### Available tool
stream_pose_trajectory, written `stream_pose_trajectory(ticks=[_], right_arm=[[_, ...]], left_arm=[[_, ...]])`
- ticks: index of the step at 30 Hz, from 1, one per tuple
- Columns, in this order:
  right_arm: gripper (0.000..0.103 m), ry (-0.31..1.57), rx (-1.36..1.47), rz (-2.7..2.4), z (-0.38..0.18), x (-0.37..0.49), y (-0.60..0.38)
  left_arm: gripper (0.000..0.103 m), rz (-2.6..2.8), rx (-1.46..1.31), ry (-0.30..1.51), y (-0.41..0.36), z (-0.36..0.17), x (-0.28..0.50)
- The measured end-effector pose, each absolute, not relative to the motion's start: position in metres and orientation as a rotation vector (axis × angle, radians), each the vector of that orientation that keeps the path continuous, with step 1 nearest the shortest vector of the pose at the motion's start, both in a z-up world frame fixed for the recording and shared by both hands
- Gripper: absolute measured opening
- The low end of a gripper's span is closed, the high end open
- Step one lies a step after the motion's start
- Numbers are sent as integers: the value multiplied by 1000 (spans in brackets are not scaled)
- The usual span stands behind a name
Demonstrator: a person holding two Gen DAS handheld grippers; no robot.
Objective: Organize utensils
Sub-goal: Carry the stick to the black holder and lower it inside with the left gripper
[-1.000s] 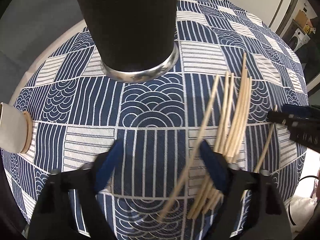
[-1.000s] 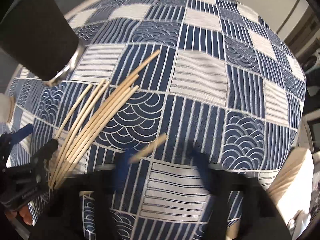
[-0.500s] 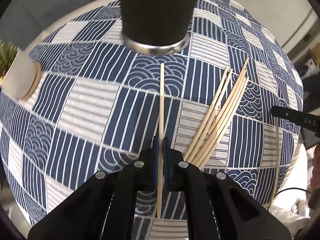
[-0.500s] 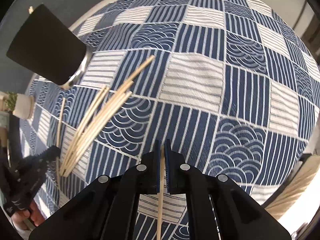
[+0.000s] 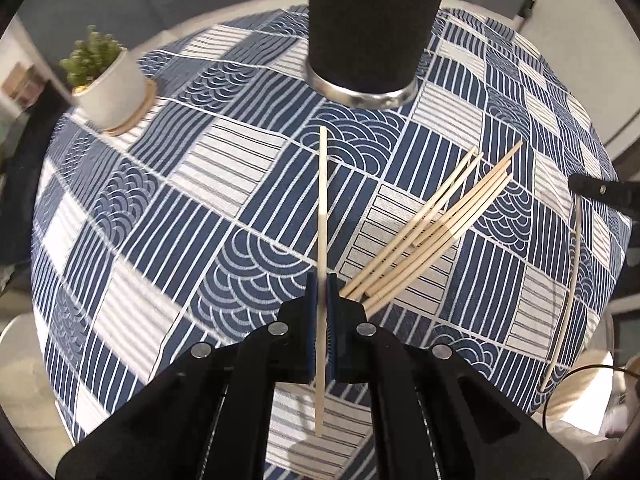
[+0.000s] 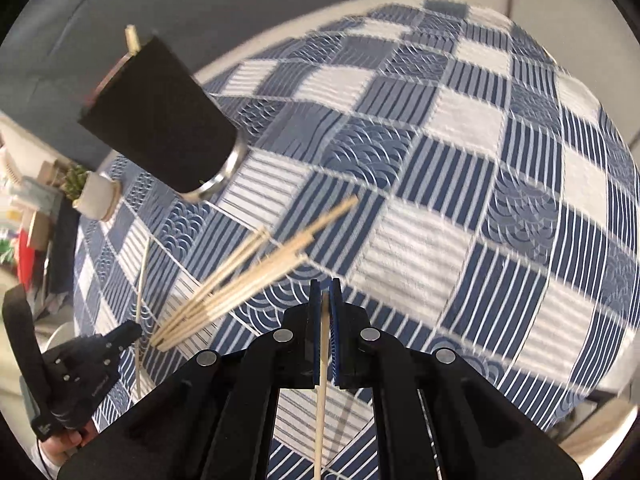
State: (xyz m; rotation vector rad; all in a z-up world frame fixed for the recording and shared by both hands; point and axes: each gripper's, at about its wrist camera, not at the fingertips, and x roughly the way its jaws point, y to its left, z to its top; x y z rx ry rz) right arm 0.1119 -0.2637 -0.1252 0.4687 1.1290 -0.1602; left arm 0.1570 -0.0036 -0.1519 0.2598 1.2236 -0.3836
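Note:
A black cup with a metal base (image 5: 374, 20) stands on the blue patterned tablecloth; it also shows in the right wrist view (image 6: 160, 120) with a chopstick tip sticking out of its top. My left gripper (image 5: 321, 280) is shut on a wooden chopstick (image 5: 322, 208) that points toward the cup, lifted above the cloth. My right gripper (image 6: 325, 288) is shut on another chopstick (image 6: 321, 400) whose length runs back under the gripper. Several loose chopsticks (image 5: 436, 228) lie in a bundle on the cloth to the right of my left gripper; they also show in the right wrist view (image 6: 248, 276).
A small potted plant in a white pot (image 5: 106, 80) stands at the table's far left. The tablecloth (image 6: 480, 208) covers a round table whose edge falls away on all sides. The right gripper's held chopstick (image 5: 568, 292) shows at the right edge.
Both grippers have shut, each on a chopstick, and lifted away from the cloth. The cup now sits farther from my left gripper, and the plant has come into view.

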Motion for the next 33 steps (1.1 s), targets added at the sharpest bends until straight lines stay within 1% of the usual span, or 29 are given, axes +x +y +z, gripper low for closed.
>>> stream_pose_trajectory(ticks=[7, 10, 18, 26, 33], right_arm=[[4, 1046, 372, -26, -88, 126, -268], [4, 1002, 327, 22, -71, 129, -268], [4, 902, 273, 124, -25, 138, -263], [4, 777, 193, 152, 25, 156, -246], [4, 700, 143, 154, 70, 174, -232]], left_arm=[[5, -262, 201, 1143, -8, -124, 129], [5, -226, 161, 1081, -14, -105, 114], [5, -167, 194, 960, -31, -49, 86], [5, -165, 230, 883, -40, -10, 97], [5, -226, 212, 824, -43, 17, 128]])
